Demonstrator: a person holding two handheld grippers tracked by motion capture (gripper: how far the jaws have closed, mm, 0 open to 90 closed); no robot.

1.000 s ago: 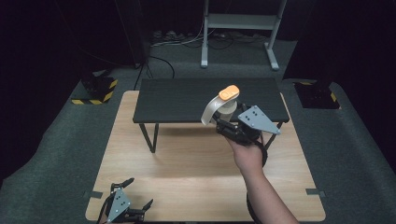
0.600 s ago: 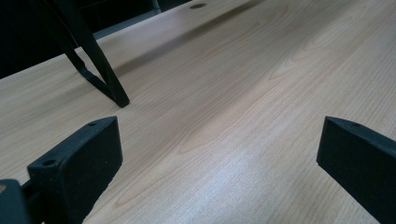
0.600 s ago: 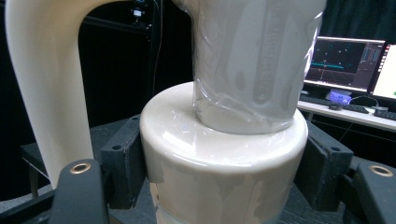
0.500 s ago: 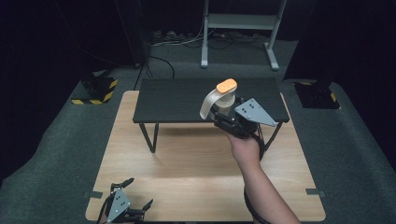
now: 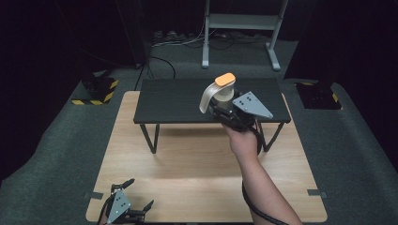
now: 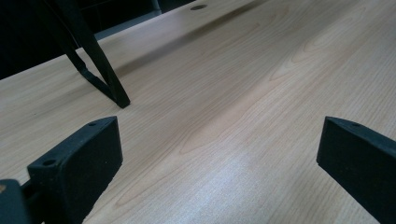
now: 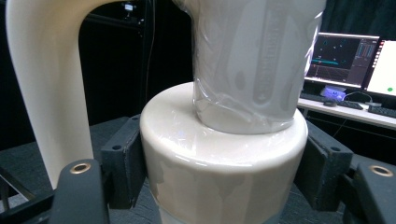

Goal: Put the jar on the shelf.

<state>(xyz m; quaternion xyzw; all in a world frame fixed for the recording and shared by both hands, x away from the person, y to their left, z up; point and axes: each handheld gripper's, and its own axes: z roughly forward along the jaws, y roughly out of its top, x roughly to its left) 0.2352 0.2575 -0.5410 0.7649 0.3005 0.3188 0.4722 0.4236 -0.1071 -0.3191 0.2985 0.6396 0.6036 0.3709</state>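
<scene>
Since a second ago, my right gripper [image 5: 224, 112] has carried the cream plastic jug with its orange lid [image 5: 218, 92] slightly left and farther back over the low black metal-legged bench [image 5: 173, 101].

High view: the bench stands across the far part of a pale wood-grain tabletop [image 5: 187, 164], which sits on dark grey carpet [image 5: 366, 154]. Cables, a grey metal stand [image 5: 241, 21] and yellow-and-black striped blocks [image 5: 96, 91] lie beyond in a dark room. My left gripper [image 5: 133, 199] rests at the near left corner of the tabletop, its jaws spread.

Left gripper view: my two black jaws stand wide apart over bare wood grain, with a black bench leg [image 6: 100, 70] ahead at left.

Right gripper view: my jaws pinch the jug's [image 7: 224, 158] cream base from both sides; its curved handle rises at left, the clear body above. Lit computer monitors [image 7: 345, 60] glow on a desk at right.
</scene>
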